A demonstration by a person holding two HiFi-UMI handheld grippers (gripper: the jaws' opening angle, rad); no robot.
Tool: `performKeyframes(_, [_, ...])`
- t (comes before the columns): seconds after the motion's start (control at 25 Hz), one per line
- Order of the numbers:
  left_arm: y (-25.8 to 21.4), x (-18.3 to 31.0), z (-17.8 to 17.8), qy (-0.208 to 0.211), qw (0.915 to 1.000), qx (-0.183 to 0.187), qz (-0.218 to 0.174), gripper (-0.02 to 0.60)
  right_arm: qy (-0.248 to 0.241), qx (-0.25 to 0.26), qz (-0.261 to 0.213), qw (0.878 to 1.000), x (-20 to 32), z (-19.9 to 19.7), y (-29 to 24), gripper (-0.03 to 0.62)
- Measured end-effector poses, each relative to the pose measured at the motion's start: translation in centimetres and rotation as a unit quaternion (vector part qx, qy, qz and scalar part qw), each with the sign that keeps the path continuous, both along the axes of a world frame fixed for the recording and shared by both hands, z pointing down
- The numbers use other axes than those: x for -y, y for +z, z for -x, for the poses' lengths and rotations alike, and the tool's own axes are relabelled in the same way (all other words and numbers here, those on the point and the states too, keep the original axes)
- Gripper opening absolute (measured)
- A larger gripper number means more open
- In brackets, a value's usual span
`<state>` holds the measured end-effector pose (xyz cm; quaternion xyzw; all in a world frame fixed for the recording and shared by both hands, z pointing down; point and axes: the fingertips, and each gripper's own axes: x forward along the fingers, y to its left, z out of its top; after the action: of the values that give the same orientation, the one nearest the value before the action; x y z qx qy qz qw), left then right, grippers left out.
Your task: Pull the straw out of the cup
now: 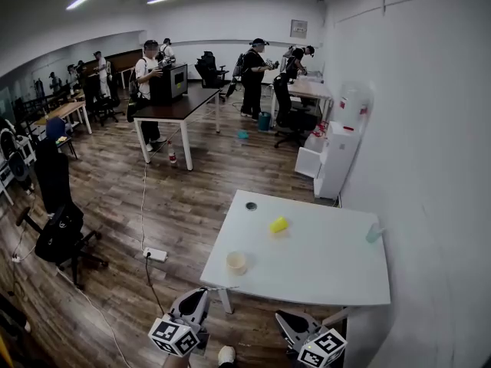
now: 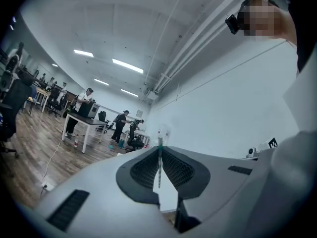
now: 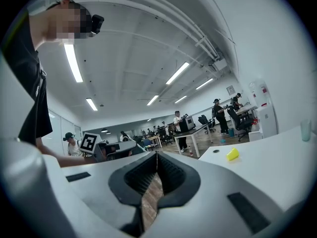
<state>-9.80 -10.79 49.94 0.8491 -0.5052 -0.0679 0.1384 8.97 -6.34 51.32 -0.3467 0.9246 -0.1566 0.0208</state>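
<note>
I stand off the front edge of the white table (image 1: 322, 282), with both grippers low in the head view. My left gripper (image 1: 198, 301) is almost closed. In the left gripper view its pads (image 2: 173, 170) pinch a thin teal-and-white straw (image 2: 159, 157) that runs up the slit of the gripper (image 2: 160, 148). My right gripper (image 1: 295, 324) (image 3: 156, 155) is shut with nothing in it. A beige cup (image 1: 236, 263) stands upright near the table's front left corner. A yellow cup (image 1: 278, 225) (image 3: 233, 154) lies on its side farther back. No straw shows in either cup.
A small dark disc (image 1: 251, 205) lies at the table's far left, and a pale teal cup (image 1: 374, 233) (image 3: 304, 130) stands at its right edge against the wall. A water dispenser (image 1: 341, 144) stands beyond. A black chair (image 1: 61, 232) and a power strip (image 1: 155, 254) are on the floor to the left.
</note>
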Motion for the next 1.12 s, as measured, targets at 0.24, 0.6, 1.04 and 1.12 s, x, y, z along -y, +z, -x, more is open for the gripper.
performKeyframes(0.24, [1.1, 3.9, 1.3, 0.014, 0.9998, 0.001, 0.011, 0.035, 0.022, 0.004, 0.01, 1.0, 3.5, 1.3, 0.9, 0.021])
performKeyframes(0.6, [3.3, 8.7, 3.3, 0.038, 0.9988, 0.008, 0.028, 0.035, 0.043, -0.003, 0.025, 0.999, 8.0, 4.2, 1.8, 0.021])
performKeyframes(1.04, [5.0, 12.8, 5.6, 0.068, 0.9968, -0.001, 0.042, 0.034, 0.069, -0.018, 0.034, 0.997, 11.6, 7.5, 2.4, 0.023])
performKeyframes(1.12, [5.4, 13.1, 5.7, 0.07, 0.9965, -0.003, 0.045, 0.035, 0.073, -0.019, 0.037, 0.996, 11.7, 7.7, 2.7, 0.021])
